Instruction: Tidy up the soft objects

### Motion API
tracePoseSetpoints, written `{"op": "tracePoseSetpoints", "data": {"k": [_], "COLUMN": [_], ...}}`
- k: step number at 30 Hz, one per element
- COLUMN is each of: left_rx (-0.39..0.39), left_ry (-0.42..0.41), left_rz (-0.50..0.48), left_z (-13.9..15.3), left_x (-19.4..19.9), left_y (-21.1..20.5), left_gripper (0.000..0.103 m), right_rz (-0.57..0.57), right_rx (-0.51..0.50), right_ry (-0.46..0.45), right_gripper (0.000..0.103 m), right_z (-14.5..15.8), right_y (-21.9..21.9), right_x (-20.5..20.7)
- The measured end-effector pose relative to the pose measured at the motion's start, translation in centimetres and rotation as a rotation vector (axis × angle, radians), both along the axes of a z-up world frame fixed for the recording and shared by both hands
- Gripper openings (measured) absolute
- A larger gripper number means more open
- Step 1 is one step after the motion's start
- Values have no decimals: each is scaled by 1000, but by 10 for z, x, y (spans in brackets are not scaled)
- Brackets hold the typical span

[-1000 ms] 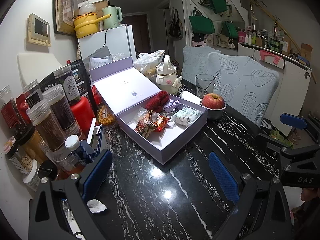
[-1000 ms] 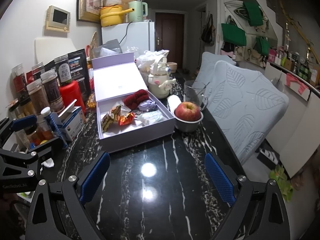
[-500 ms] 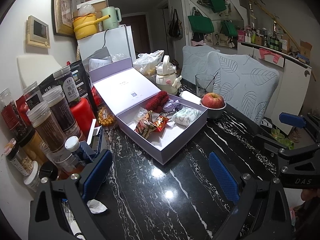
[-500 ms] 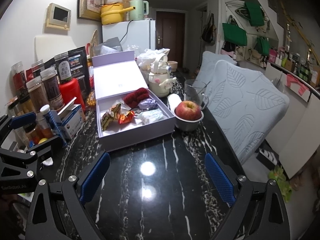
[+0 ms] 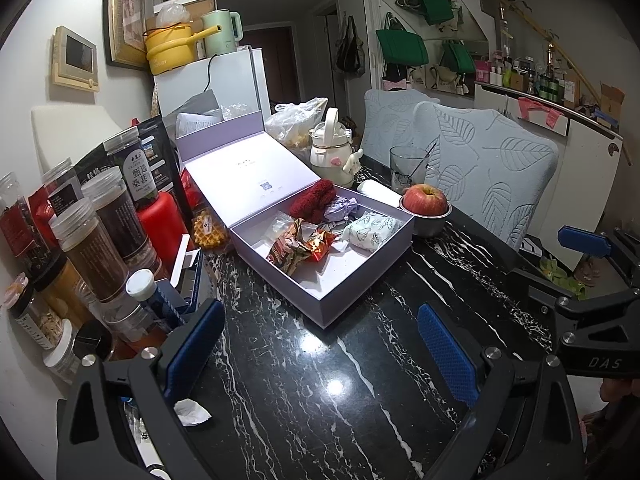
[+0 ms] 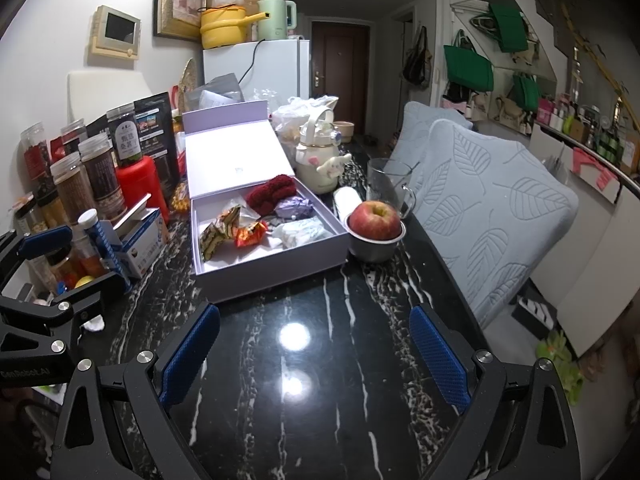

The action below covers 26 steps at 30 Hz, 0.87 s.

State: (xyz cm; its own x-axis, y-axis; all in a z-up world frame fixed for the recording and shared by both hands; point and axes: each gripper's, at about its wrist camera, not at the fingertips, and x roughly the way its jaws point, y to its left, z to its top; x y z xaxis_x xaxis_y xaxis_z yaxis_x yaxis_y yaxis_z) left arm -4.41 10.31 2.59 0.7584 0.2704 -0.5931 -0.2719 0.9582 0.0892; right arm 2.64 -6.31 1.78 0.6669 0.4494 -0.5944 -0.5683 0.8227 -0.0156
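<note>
An open lavender box sits mid-table with its lid leaning back. Inside lie a red fuzzy bundle, a purple scrunched item, a pale patterned soft pack and crinkled snack wrappers. My left gripper hangs open over the black marble in front of the box, holding nothing. My right gripper is likewise open and empty, nearer the table's right side.
Jars and bottles crowd the left edge, with a red canister and a small blue carton. An apple in a metal bowl, a glass mug and a white kettle stand right of the box. Leaf-patterned chairs flank the table.
Both grippers have drifted slightly; the box sits a little higher in the views. Nothing was taken hold of or let go.
</note>
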Motion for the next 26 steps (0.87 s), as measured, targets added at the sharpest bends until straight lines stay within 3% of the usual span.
{"op": "tracePoseSetpoints", "data": {"k": [26], "left_rx": [-40], "left_ry": [-3], "left_rz": [17], "left_z": [-5], "left_x": [5], "left_y": [18], "left_gripper": [99], "right_rz": [5], "right_rx": [-31], "right_ry": [24], "right_gripper": [97], "right_z": [-6], "right_y": [15], "right_x": [7]}}
